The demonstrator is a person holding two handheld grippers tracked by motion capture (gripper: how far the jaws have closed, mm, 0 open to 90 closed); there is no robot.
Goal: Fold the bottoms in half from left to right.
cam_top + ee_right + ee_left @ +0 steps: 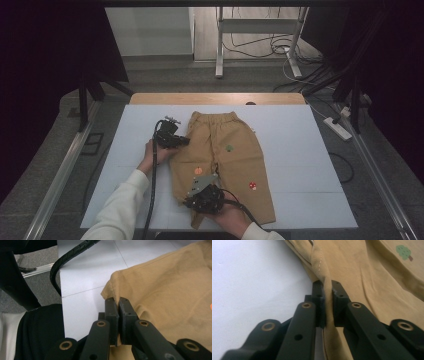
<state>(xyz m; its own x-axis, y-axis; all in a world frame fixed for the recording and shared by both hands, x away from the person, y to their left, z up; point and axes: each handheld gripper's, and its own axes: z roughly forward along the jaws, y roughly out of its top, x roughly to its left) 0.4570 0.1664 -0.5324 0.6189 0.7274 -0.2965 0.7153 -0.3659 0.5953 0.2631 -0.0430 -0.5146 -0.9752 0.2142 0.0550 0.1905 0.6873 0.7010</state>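
A pair of small tan trousers (225,160) lies flat on the white table top (300,165), waistband toward the far edge, with little tree, mushroom and orange patches. My left gripper (176,141) is at the trousers' left side seam, shut on a raised fold of the tan cloth (327,290). At the hem of the left leg, my right gripper (196,196) is shut on the cloth's edge (117,305). A small green tree patch (404,252) shows beyond the left jaws.
The white board (85,290) ends near the person's dark lap, with a black ribbed cable (62,262) crossing it. A wooden strip (215,98) runs along the far edge. Metal rails (65,170) flank the table; a power strip (338,128) lies right.
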